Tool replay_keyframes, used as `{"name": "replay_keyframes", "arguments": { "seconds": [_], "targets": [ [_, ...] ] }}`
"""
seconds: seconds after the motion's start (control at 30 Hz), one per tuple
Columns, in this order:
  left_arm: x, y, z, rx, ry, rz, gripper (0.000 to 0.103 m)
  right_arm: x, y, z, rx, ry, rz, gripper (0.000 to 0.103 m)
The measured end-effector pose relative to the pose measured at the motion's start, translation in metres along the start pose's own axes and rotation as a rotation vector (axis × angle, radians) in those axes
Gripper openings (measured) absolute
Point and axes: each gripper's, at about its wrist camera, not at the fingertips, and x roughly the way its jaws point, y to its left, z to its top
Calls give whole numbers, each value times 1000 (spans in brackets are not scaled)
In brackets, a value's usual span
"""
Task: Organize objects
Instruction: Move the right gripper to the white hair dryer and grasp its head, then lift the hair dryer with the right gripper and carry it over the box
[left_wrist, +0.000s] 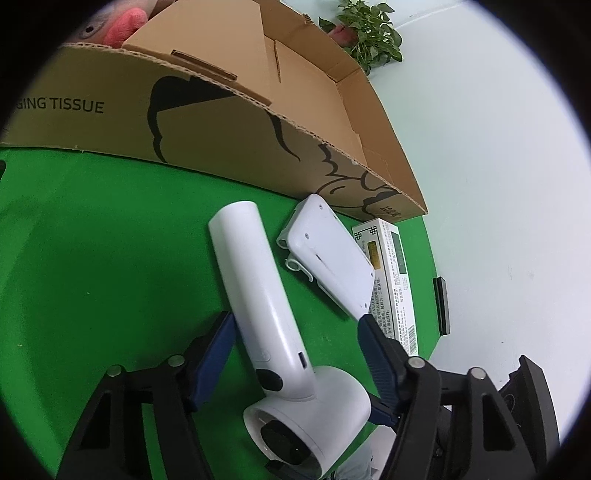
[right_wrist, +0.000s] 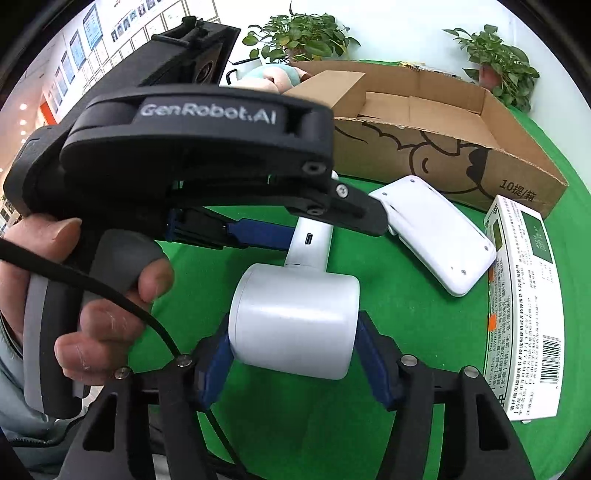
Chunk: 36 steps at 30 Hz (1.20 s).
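Observation:
A white hand-held fan (left_wrist: 258, 280) lies on the green cloth (left_wrist: 92, 240), its round head toward me. In the left wrist view its handle runs between the fingers of my left gripper (left_wrist: 295, 319). The left pad is against the handle, the right pad stands clear of it, so the jaws are open. In the right wrist view my right gripper (right_wrist: 293, 328) is shut on the fan's head (right_wrist: 295, 317), one blue pad on each side. The left gripper (right_wrist: 314, 229), held by a hand (right_wrist: 110, 314), straddles the handle there.
An open cardboard box (left_wrist: 221, 140) stands behind the fan, with a pink plush toy (left_wrist: 125, 26) beyond it. A flat white device (left_wrist: 328, 258) and a white printed carton (left_wrist: 391, 273) lie to the right, near the cloth's edge. Potted plants (right_wrist: 303, 37) stand at the back.

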Motion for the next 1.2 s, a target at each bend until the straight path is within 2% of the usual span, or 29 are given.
{"name": "replay_keyframes", "arguments": {
  "seconds": [0.1,0.23,0.27,0.57,0.9,1.2],
  "targets": [
    [0,0,0,-7,-2,20,55,-1,5,-2,-13,-2,-13,60],
    [1,1,1,-10,4,63,35,-3,9,-2,-22,-7,-23,60],
    [2,1,1,-13,5,66,34,-4,9,-4,-21,-9,-26,60],
    [-8,-2,1,-27,-22,67,35,-14,19,-8,-33,-38,-40,59],
    [-54,-51,8,99,-150,105,34,-56,30,6,-60,-171,-43,59],
    [-84,-77,24,165,-227,105,33,-80,21,42,-56,-258,-58,59]
  ]
}}
